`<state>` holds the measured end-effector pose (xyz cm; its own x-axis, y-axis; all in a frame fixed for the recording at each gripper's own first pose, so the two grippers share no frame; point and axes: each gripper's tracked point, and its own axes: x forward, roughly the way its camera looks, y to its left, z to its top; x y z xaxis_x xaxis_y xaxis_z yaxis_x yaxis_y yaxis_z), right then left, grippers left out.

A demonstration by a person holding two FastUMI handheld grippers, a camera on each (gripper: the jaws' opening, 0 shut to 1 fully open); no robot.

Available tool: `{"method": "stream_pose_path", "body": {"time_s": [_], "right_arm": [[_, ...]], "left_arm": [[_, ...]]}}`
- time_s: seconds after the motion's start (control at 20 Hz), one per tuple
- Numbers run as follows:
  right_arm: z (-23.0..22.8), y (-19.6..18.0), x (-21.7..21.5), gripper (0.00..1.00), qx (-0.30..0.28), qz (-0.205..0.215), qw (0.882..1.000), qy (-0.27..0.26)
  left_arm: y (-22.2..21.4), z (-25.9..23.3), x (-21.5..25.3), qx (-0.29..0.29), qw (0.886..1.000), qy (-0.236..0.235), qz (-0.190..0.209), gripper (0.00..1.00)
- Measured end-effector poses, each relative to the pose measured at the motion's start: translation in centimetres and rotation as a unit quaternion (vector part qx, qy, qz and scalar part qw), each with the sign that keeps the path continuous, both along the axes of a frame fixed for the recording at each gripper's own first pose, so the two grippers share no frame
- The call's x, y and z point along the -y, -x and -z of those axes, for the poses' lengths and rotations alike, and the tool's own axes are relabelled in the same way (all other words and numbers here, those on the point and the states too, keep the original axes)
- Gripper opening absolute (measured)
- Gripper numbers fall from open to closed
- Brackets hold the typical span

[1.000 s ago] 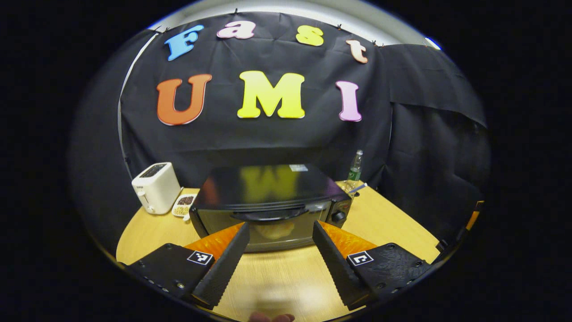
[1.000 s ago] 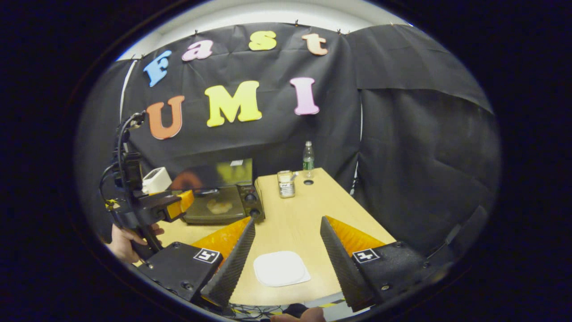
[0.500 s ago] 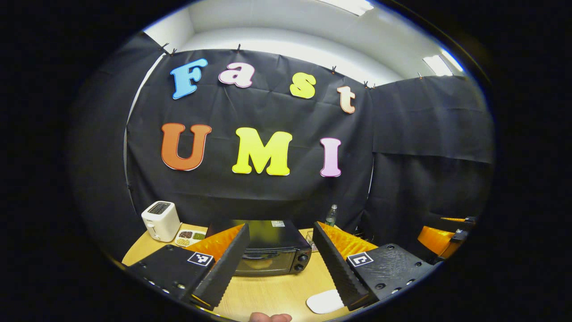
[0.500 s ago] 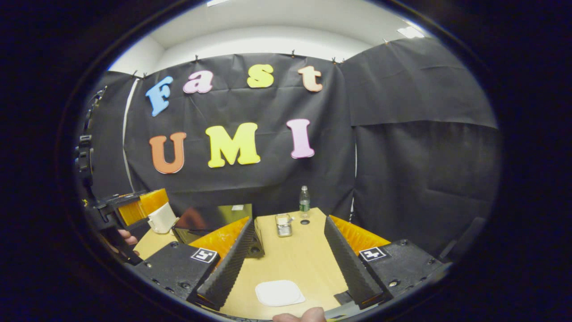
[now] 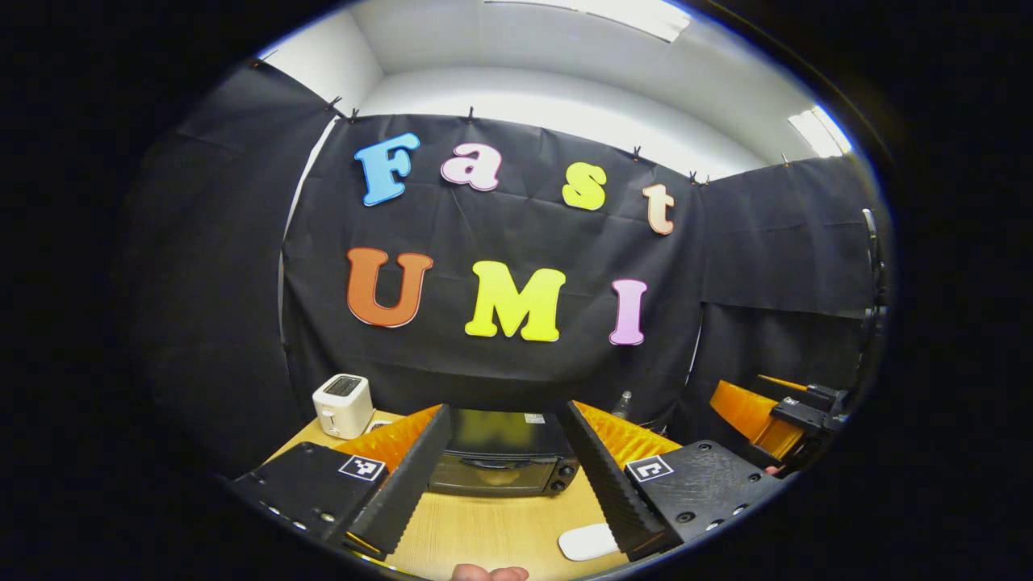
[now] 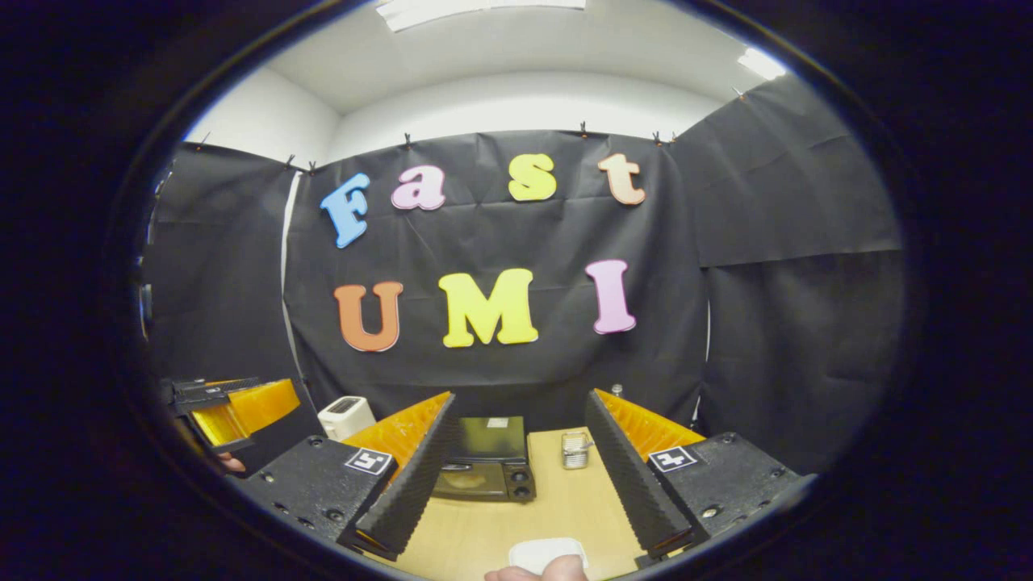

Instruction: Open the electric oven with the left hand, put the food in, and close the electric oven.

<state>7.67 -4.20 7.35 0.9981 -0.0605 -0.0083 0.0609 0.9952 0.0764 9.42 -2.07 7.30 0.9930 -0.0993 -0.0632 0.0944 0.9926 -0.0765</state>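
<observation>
The black electric oven [image 5: 500, 460] stands on the wooden table [image 5: 484, 532] with its door shut; a pale piece of food [image 5: 494, 477] shows dimly through the glass. My left gripper [image 5: 504, 407] hangs open and empty, well back from the oven. In the right gripper view the oven [image 6: 484, 464] sits far off, with the food [image 6: 466, 481] behind its glass. My right gripper [image 6: 520, 395] is open too, holding nothing. Each gripper appears at the edge of the other's view: the right gripper [image 5: 775, 411] and the left gripper [image 6: 234, 407].
An empty white plate [image 5: 587, 542] lies near the table's front edge. A white toaster [image 5: 343, 403] stands left of the oven. A small jar [image 6: 575, 449] and a bottle [image 5: 623, 401] stand to the oven's right. A fingertip [image 6: 533, 573] shows at the bottom.
Both grippers have drawn back from the oven and tilted upward, so the oven looks smaller and farther away. Both stayed open and empty.
</observation>
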Motion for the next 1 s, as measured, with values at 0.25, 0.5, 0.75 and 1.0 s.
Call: {"method": "stream_pose_path", "body": {"time_s": [0.25, 0.5, 0.75, 1.0], "right_arm": [[0.9, 0.2, 0.0, 0.93, -0.012, -0.006, 1.0, -0.008], [1.3, 1.0, -0.8, 0.93, -0.025, -0.022, 0.999, -0.011], [1.7, 0.8, -1.8, 0.93, -0.03, -0.04, 0.999, -0.008], [2.4, 0.4, -2.0, 0.93, -0.037, -0.04, 0.998, -0.007]], "left_arm": [[0.9, -1.2, -0.5, 0.016, 1.0, 0.005, -0.014, 0.93], [1.7, -0.8, -0.7, 0.017, 1.0, -0.005, -0.019, 0.93], [2.2, -0.6, -1.0, 0.011, 0.999, -0.02, -0.024, 0.93], [2.5, -0.4, -1.0, 0.018, 0.999, -0.026, -0.024, 0.92]]}}
